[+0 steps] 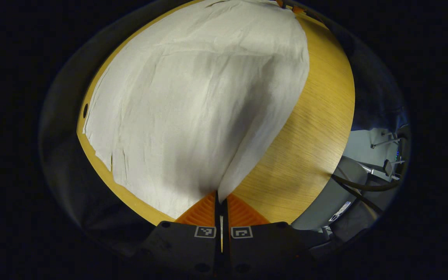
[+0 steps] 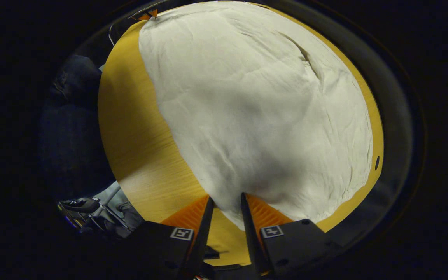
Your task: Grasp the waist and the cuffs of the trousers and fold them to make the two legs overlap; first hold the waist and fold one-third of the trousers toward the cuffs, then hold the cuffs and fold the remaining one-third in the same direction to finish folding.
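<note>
White trousers lie spread flat on a round wooden table. At the bottom of the left gripper view, my left gripper is shut on the near edge of the cloth, which rises in a peak into the closed fingers. In the right gripper view the trousers cover most of the table. My right gripper is open, its fingers straddling the cloth's near edge without pressing on it. I cannot tell which end is the waist and which the cuffs.
A small dark hole marks the table near its rim beside the cloth, also seen as the hole. A person's dark clothing is beyond the table edge. Metal stands and cables are past the other edge.
</note>
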Demonstrator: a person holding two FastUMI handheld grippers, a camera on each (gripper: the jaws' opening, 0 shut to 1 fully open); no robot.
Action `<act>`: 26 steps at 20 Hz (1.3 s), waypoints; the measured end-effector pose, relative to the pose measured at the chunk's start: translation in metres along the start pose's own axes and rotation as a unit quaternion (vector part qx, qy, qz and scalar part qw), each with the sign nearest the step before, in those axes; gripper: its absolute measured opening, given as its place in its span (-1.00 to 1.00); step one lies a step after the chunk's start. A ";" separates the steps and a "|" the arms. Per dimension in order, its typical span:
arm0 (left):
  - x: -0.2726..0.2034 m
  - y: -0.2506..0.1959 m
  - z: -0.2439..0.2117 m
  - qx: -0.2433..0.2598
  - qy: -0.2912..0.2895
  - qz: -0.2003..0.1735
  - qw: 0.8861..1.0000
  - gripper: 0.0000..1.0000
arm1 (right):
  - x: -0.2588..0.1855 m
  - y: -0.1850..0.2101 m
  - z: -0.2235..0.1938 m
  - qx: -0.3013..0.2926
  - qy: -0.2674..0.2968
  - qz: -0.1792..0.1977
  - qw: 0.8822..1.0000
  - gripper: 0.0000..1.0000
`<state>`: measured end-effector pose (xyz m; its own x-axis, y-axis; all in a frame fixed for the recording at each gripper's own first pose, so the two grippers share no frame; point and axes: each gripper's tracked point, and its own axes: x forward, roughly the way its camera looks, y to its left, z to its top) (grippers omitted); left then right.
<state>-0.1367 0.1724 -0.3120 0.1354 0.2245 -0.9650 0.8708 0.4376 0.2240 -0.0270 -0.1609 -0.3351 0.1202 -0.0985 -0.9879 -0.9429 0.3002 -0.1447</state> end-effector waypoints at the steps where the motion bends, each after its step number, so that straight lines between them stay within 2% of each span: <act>1: 0.000 0.000 0.000 -0.001 0.001 -0.002 1.000 -1.00 | 0.002 -0.006 0.000 -0.005 -0.003 -0.012 1.000 -0.41; 3: 0.000 -0.003 0.000 0.001 0.005 -0.007 1.000 -1.00 | 0.004 -0.008 0.001 -0.009 -0.008 -0.015 1.000 -0.78; 4: 0.000 -0.004 0.002 0.002 0.006 -0.008 1.000 -1.00 | 0.003 -0.009 0.001 -0.007 -0.006 -0.016 1.000 -0.78; 5: -0.001 -0.003 0.000 0.003 0.007 -0.009 1.000 -1.00 | 0.001 -0.008 -0.001 0.002 -0.004 -0.012 1.000 -0.94; 6: 0.000 -0.003 -0.001 0.003 0.005 -0.009 1.000 -1.00 | 0.001 -0.009 0.000 0.004 -0.004 -0.010 1.000 -0.88; 10: -0.002 -0.004 0.001 -0.011 -0.006 -0.002 1.000 -1.00 | 0.002 -0.011 0.001 0.025 -0.021 -0.024 0.999 -0.95; 12: 0.001 0.001 -0.001 -0.039 -0.011 0.001 0.999 -1.00 | 0.000 -0.014 0.001 0.070 -0.036 -0.045 0.996 -0.95; 14: 0.002 0.005 0.002 -0.080 -0.029 0.012 0.996 -1.00 | -0.004 -0.017 0.002 0.133 -0.059 -0.069 0.987 -0.95; 16: 0.000 0.006 0.007 -0.135 -0.053 0.026 0.989 -1.00 | -0.011 -0.022 0.004 0.203 -0.090 -0.099 0.970 -0.95; 17: -0.001 0.007 0.010 -0.172 -0.069 0.032 0.982 -1.00 | -0.014 -0.024 0.005 0.236 -0.106 -0.113 0.959 -0.94; 19: -0.008 0.013 0.028 -0.244 -0.116 0.048 0.962 -1.00 | -0.026 -0.031 0.008 0.288 -0.135 -0.143 0.937 -0.95; 22: -0.026 0.031 0.059 -0.341 -0.192 0.078 0.917 -1.00 | -0.046 -0.048 0.013 0.357 -0.178 -0.181 0.899 -0.95; 26: -0.053 0.072 0.086 -0.419 -0.256 0.126 0.862 -1.00 | -0.075 -0.076 0.031 0.426 -0.231 -0.211 0.849 -1.00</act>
<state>-0.0408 0.1169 -0.2563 0.6490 0.0848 -0.7561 0.1645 0.9546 0.2482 0.0448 -0.1469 -0.2516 0.6863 -0.0436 -0.7260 -0.2423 0.9274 -0.2848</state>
